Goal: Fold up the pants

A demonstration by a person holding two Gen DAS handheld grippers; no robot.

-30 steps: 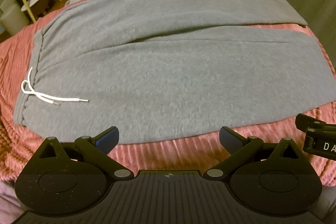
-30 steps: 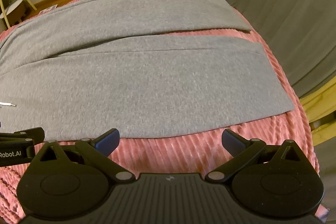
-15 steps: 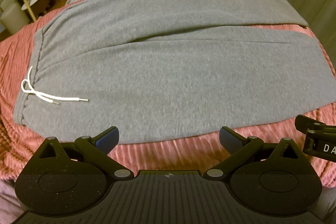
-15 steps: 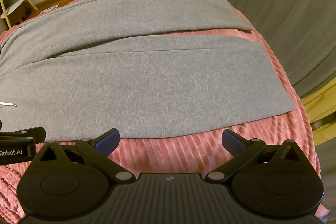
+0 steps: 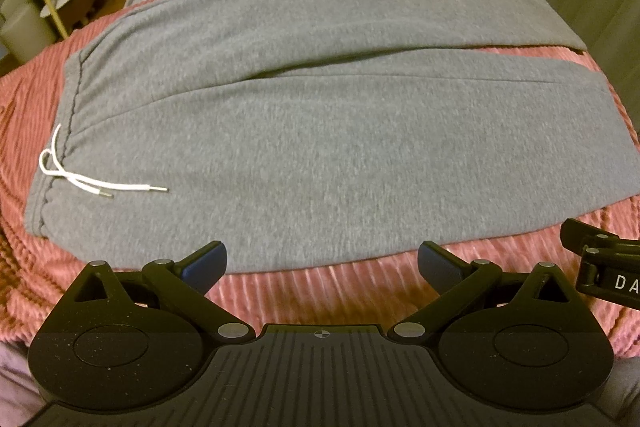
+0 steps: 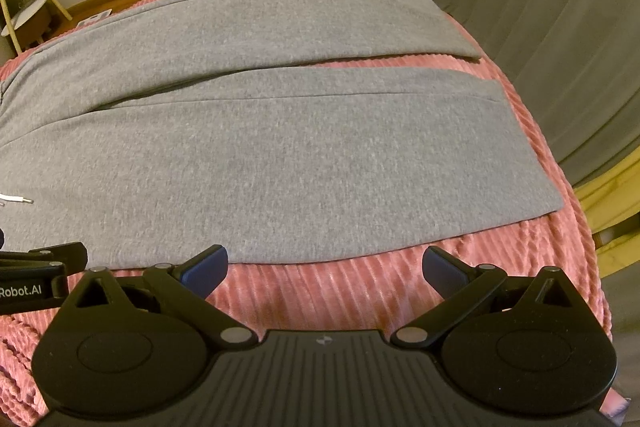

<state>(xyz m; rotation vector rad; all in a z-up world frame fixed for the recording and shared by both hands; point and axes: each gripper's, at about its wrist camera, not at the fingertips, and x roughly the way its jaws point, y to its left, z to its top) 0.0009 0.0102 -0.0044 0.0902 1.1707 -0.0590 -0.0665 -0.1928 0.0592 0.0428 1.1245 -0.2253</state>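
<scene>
Grey pants (image 5: 320, 147) flat, unfolded, across pink ribbed blanket (image 5: 312, 287); waistband toward its left edge
Left gripper (image 5: 322, 261) and right gripper (image 6: 325, 263) both spread wide, empty, at near edge. Risk: pinching blanket with hem, dragging both. Loose drawstring (image 5: 96, 183) may snag. Nothing obstructs

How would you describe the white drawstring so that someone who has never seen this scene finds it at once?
Grey pants lie spread flat on a pink ribbed blanket. Go to their waistband, at the left end. The drawstring lies there, tied, with two metal-tipped ends: the only white thing on the grey cloth.
</scene>
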